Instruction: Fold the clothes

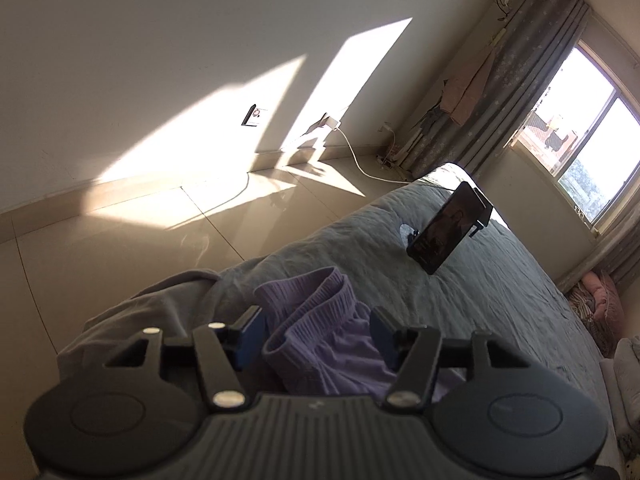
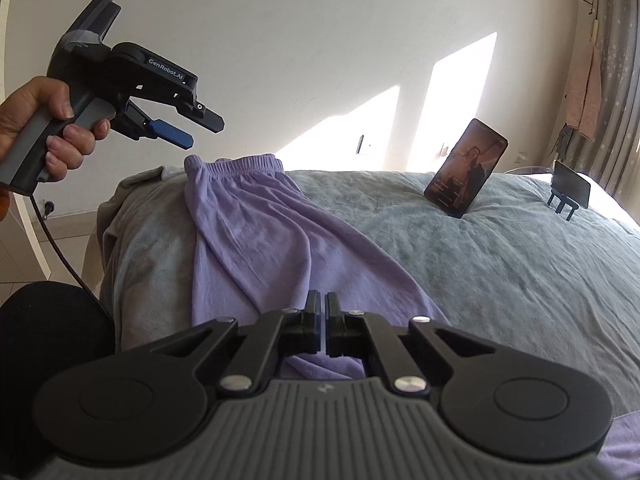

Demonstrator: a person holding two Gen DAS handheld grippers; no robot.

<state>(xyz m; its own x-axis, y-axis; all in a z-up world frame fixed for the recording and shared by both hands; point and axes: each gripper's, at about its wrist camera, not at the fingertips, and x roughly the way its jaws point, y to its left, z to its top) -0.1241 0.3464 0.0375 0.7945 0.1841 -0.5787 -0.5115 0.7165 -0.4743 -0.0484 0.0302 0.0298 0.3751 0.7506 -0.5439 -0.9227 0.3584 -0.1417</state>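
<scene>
Two grippers, one garment, catalogued from the left edge of the bed across to the right.

1. Left hand [image 2: 44,128]: I hold the left gripper [image 2: 200,130] in the air above the bed's near-left corner, its blue-padded claw spread apart and empty. In its own view the ribbed waistband lies below and between the fingers, untouched; I judge the claw is kept wide to come down over that hem.

2. Purple trousers [image 2: 260,236]: task item, laid lengthwise on the grey bedspread [image 2: 500,272], waistband at the far-left edge, legs running back toward me, apparently one upon the other. Placed flat so a fold can be carried across it.

3. Right gripper [image 2: 323,312]: low over the near end of the trousers, claw nearly together with a thin slit between the pads; no cloth visibly pinched.

4. Phone [image 2: 466,168]: propped upright toward the far-right corner, screen facing me, well apart from the garment.

5. Dark stand [image 2: 568,190]: at the far-right edge.
</scene>
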